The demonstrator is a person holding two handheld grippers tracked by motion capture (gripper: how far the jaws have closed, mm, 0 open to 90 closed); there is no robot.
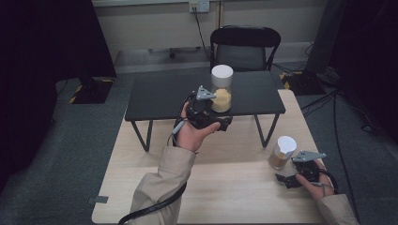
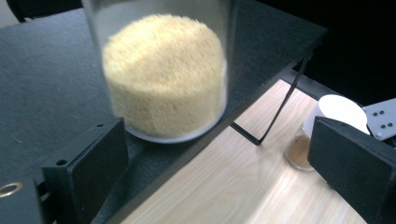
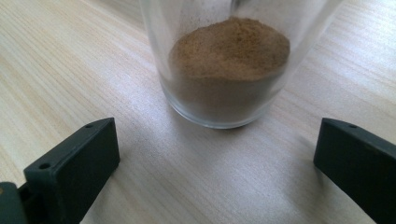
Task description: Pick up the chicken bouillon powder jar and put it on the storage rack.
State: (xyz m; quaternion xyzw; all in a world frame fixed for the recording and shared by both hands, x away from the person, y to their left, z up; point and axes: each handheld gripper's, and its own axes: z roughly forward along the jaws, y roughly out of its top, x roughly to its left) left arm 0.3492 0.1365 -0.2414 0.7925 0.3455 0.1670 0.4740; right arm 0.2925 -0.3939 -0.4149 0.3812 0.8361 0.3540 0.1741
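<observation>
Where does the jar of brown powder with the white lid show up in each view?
High view: brown powder jar stands lower right on the wooden table, just ahead of the right tongs.
Left gripper view: far right, partly behind a jaw.
Right gripper view: top centre, between the open jaws.
Shared landmark: the wooden table.

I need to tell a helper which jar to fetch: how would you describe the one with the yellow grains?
Look to the black raised shelf at the far side of the wooden table. On its front edge stands a white-lidded glass jar, by the left gripper. Its filling is pale yellow; the other jar holds brown powder.
</observation>
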